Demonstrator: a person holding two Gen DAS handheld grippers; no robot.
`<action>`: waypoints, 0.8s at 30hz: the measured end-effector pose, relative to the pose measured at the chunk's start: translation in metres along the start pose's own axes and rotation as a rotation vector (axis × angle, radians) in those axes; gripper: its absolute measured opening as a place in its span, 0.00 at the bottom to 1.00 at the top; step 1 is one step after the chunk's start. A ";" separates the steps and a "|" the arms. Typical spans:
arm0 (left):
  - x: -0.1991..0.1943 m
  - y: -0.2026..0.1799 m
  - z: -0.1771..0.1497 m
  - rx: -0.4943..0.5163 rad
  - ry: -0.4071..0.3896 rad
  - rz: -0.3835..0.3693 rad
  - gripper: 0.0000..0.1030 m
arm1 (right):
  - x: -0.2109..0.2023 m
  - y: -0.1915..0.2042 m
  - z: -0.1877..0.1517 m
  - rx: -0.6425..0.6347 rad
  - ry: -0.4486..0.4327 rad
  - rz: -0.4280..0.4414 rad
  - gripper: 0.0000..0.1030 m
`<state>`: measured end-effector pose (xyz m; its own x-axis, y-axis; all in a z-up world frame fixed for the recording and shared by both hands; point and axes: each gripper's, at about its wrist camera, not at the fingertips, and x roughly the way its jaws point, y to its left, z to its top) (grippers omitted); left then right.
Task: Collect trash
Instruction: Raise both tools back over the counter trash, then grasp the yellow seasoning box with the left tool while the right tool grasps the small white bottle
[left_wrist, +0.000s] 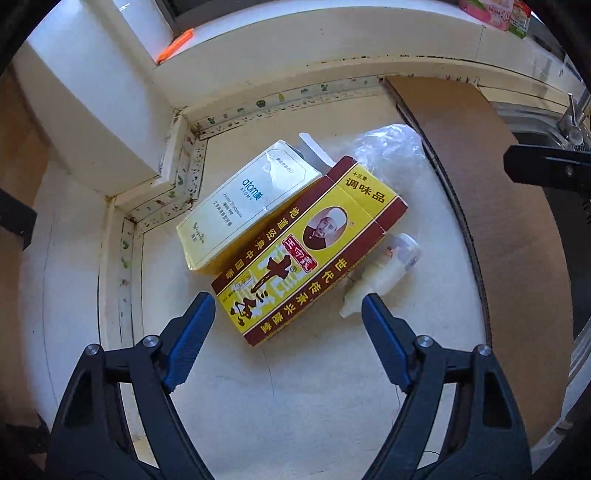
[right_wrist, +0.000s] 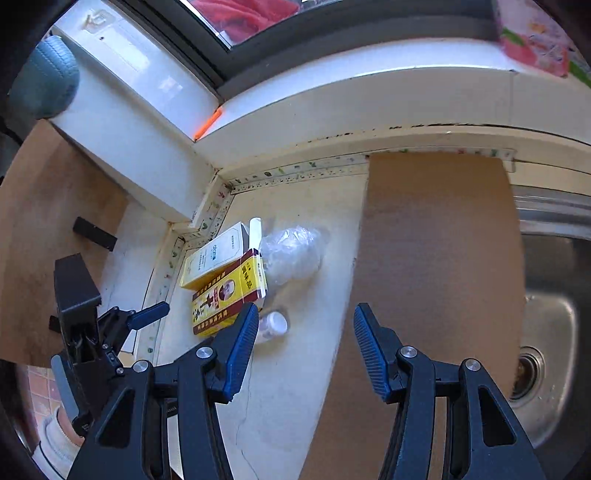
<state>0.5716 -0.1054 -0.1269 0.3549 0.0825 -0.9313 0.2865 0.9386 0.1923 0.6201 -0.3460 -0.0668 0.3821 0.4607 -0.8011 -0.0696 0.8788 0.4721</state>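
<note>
Two open tools (left_wrist: 288, 321) (right_wrist: 303, 347), two boxes (left_wrist: 310, 251) (left_wrist: 243, 210), one bottle (left_wrist: 388, 269), perhaps one bag (left_wrist: 391, 151).

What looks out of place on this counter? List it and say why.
Litter is heaped in the counter's corner: a yellow-and-red seasoning box lies askew, overlapping a pale toothpaste box with its end flap open. A crumpled clear plastic bag sits behind them, and a small white bottle lies toppled beside the seasoning box.

A pale bench (right_wrist: 280, 387) meets a white tiled wall (right_wrist: 332, 110) under a dark-framed window (right_wrist: 295, 29); a steel sink (right_wrist: 550, 332) sits right.
</note>
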 end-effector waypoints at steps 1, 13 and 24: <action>0.006 0.001 0.003 0.006 0.008 -0.001 0.77 | 0.009 0.000 0.004 -0.001 0.005 0.010 0.53; 0.049 0.006 0.036 0.062 0.060 -0.059 0.77 | 0.065 -0.001 0.022 0.013 0.031 0.093 0.53; 0.066 0.021 0.041 -0.050 0.073 -0.148 0.72 | 0.089 -0.005 0.029 0.041 0.009 0.125 0.59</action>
<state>0.6377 -0.0935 -0.1717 0.2462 -0.0359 -0.9686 0.2860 0.9575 0.0372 0.6810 -0.3125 -0.1296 0.3646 0.5672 -0.7385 -0.0785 0.8090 0.5826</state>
